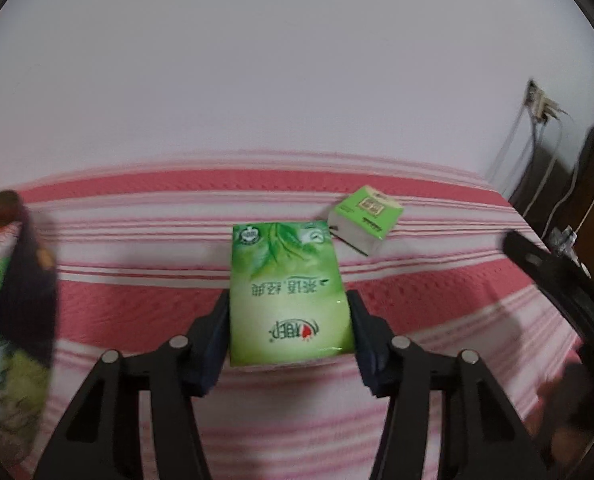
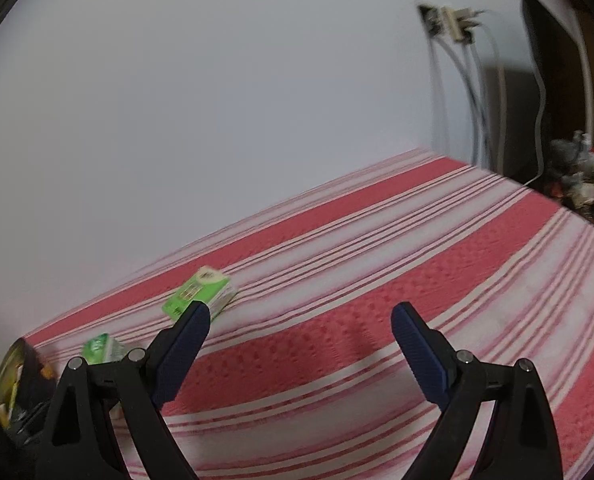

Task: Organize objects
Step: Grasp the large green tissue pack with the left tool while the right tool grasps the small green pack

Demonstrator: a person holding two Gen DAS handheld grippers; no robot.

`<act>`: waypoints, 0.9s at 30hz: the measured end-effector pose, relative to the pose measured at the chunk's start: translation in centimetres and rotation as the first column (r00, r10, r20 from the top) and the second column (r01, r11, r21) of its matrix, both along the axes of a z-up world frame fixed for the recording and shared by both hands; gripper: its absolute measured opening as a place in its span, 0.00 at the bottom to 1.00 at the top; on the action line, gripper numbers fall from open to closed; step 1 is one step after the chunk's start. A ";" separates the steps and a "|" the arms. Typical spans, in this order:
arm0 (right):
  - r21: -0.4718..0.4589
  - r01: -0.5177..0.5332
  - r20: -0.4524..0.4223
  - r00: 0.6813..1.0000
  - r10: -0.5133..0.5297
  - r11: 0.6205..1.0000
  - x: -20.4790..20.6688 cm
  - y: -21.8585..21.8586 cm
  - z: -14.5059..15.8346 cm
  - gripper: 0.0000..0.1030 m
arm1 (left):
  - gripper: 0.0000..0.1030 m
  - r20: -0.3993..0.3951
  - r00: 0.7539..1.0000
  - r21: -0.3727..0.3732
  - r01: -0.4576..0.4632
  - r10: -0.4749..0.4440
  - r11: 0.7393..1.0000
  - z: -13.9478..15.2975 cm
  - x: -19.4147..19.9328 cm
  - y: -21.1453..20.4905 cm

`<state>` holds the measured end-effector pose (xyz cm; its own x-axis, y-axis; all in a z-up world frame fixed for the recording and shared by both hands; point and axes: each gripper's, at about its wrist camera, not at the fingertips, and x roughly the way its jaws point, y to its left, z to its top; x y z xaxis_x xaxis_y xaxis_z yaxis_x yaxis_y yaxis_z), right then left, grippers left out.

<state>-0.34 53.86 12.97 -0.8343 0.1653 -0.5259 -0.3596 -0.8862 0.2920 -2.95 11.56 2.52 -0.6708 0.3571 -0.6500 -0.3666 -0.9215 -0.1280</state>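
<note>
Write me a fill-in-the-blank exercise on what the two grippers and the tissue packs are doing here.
1. The left gripper is shut on the large ____ tissue pack.
2. The right gripper is open and holds ____.
3. The small tissue pack lies on the ____-and-white striped cloth.

Missing words: green; nothing; red

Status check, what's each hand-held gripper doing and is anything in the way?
Left hand-held gripper shut on green tissue pack. Right hand-held gripper open, empty. Small green box lies just beyond, apart.
</note>
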 end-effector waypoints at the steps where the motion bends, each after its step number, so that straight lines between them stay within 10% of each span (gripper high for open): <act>1: -0.024 -0.027 0.010 1.000 0.027 0.999 -0.3 -0.1 -0.3 0.91 | 0.52 -0.046 0.999 -0.001 -0.004 0.004 1.000 0.4 1.4 -0.8; 9: -0.014 -0.206 0.091 0.974 0.207 0.978 -5.2 -2.5 -0.4 0.91 | 0.52 -0.221 0.971 -0.006 -0.099 0.095 0.995 2.4 4.1 -3.6; 15: 0.070 -0.469 0.117 0.880 0.460 0.880 -10.5 -4.5 0.1 0.91 | 0.52 -0.204 0.974 -0.012 -0.106 0.101 0.994 1.9 4.1 -4.0; 27: 0.118 -0.556 0.401 0.785 0.473 0.823 -16.3 -7.3 -3.7 0.91 | 0.52 -0.138 0.986 -0.011 -0.091 0.089 0.996 1.8 2.1 -2.1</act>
<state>-16.64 46.59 9.28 -0.6025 -0.0933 -0.7927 0.1309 -0.9912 0.0171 -0.90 9.50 4.33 -0.7832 0.2808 -0.5548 -0.2951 -0.9532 -0.0658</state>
